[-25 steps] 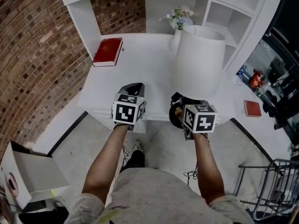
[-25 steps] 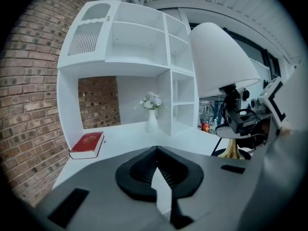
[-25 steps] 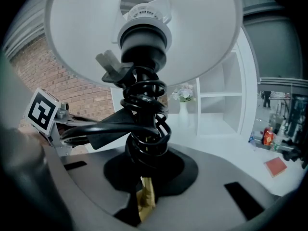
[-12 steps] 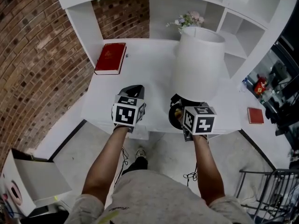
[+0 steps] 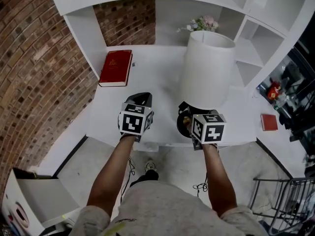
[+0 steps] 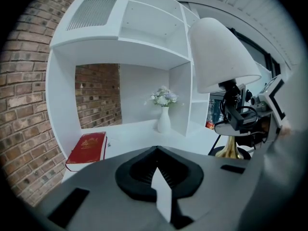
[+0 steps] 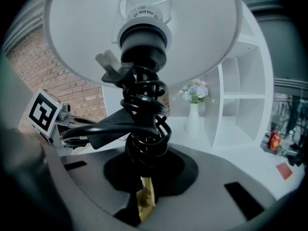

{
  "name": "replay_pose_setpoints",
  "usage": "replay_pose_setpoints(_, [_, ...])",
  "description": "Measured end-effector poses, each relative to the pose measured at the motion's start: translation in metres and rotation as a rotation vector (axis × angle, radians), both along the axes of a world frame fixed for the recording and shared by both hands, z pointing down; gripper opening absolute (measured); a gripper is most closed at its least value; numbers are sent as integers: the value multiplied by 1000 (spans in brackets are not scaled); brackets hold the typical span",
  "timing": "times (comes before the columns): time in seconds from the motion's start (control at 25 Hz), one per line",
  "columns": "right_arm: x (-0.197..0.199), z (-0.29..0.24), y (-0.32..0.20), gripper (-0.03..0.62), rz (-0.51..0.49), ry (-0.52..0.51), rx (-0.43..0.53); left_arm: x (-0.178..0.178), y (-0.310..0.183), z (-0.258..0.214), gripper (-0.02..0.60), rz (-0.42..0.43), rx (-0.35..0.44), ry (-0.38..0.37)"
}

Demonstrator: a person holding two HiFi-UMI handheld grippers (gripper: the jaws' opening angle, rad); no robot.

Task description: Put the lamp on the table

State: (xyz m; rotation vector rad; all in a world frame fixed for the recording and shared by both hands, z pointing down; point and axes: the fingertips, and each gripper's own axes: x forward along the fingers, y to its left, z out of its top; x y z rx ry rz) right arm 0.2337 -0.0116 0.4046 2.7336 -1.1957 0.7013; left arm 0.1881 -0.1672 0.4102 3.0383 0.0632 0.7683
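Observation:
The lamp has a tall white shade (image 5: 206,68), a brass stem and a round black base (image 5: 183,123). It stands upright over the front part of the white table (image 5: 157,82); I cannot tell whether the base touches the top. My right gripper (image 5: 191,122) is shut on the brass stem (image 7: 143,196), just below the black cord (image 7: 144,129) coiled round it. The shade (image 7: 144,28) fills that view from below. My left gripper (image 5: 140,102) hovers over the table's front edge, left of the lamp, shut with nothing in it (image 6: 156,179). From it the lamp's shade (image 6: 219,57) shows at right.
A red book (image 5: 116,68) lies at the table's back left. A white vase of flowers (image 5: 201,24) stands at the back behind the lamp. White shelving (image 5: 256,38) rises at the right, a brick wall (image 5: 39,73) at the left. A wire cart (image 5: 290,200) stands on the floor at right.
Both grippers and the lamp have come forward, further over the table's front edge. The right gripper's hold on the stem is the same.

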Motion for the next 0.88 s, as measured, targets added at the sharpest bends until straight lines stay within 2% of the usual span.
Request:
replay_pose_setpoints(0.48, [22, 6, -34, 49, 59, 3, -26, 37, -30, 7, -6, 73, -36, -9])
replay_pose_setpoints(0.88, [40, 3, -55, 49, 125, 16, -26, 69, -43, 4, -6, 160, -47, 14])
